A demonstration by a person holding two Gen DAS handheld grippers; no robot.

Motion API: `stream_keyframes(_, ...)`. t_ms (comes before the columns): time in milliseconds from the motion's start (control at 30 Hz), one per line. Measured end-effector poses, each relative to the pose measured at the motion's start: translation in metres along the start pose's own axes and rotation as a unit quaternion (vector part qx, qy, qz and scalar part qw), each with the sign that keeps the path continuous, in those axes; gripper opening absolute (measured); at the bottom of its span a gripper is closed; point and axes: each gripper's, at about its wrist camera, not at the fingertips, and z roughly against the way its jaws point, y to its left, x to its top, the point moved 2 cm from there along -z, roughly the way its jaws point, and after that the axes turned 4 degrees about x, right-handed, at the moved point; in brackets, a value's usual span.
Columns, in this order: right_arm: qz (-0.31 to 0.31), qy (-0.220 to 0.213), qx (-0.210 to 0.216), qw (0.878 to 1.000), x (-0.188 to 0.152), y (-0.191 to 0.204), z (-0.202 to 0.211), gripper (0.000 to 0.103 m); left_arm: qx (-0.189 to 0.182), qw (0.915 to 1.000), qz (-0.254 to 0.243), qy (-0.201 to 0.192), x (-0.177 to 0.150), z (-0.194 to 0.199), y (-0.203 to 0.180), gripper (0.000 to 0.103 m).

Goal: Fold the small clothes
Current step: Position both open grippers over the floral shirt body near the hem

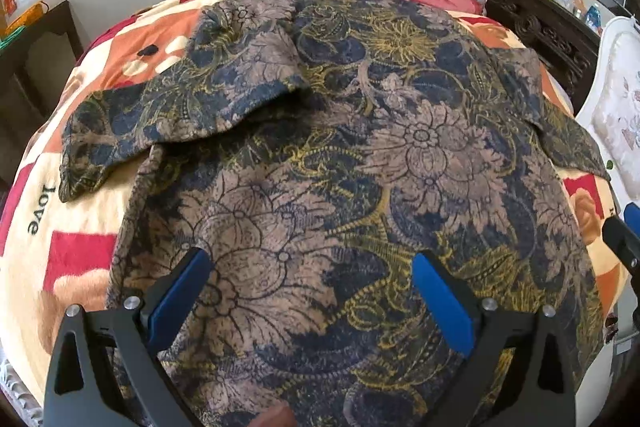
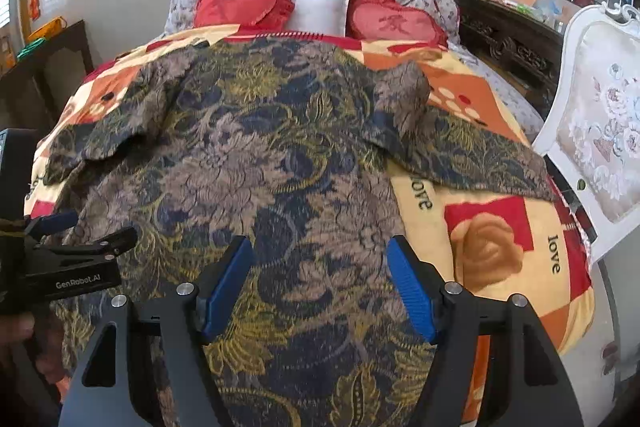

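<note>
A brown, navy and gold floral short-sleeved top (image 1: 360,155) lies spread flat on the bed, its sleeves out to both sides; it also shows in the right wrist view (image 2: 260,155). My left gripper (image 1: 312,267) is open and empty, hovering over the garment's lower hem area. My right gripper (image 2: 320,259) is open and empty over the hem's right part. The left gripper shows at the left edge of the right wrist view (image 2: 80,231). The right gripper's tip shows at the right edge of the left wrist view (image 1: 624,235).
An orange, red and cream blanket (image 2: 500,227) printed "love" covers the bed. Red heart cushions (image 2: 244,5) and a white pillow (image 2: 316,9) lie at the head. A white upholstered chair (image 2: 592,131) stands at right, dark carved furniture (image 2: 512,43) behind it, and a dark cabinet (image 2: 52,67) at left.
</note>
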Motion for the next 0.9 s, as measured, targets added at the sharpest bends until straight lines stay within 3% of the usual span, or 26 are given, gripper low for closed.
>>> stream_keyframes(167, 0.001, -0.030, -0.012, 0.999, 0.012, -0.003, -0.009, 0.089, 0.014, 0.9999, 0.003, -0.007, 0.006, -0.002, -0.001, 0.102)
stream_keyframes(300, -0.021, -0.040, -0.020, 0.999, 0.023, -0.010, -0.024, 0.089, -0.006, 1.0000, 0.003, -0.004, 0.011, -0.002, -0.002, 0.098)
stream_keyframes(533, -0.046, -0.063, -0.013, 0.997, 0.030, -0.015, -0.010, 0.089, -0.004, 0.9996, 0.016, -0.021, 0.017, 0.016, -0.003, 0.098)
stream_keyframes(900, -0.061, -0.062, -0.012, 0.996, 0.024, -0.025, -0.010, 0.089, 0.037, 0.9988, -0.002, -0.032, 0.021, 0.023, -0.013, 0.098)
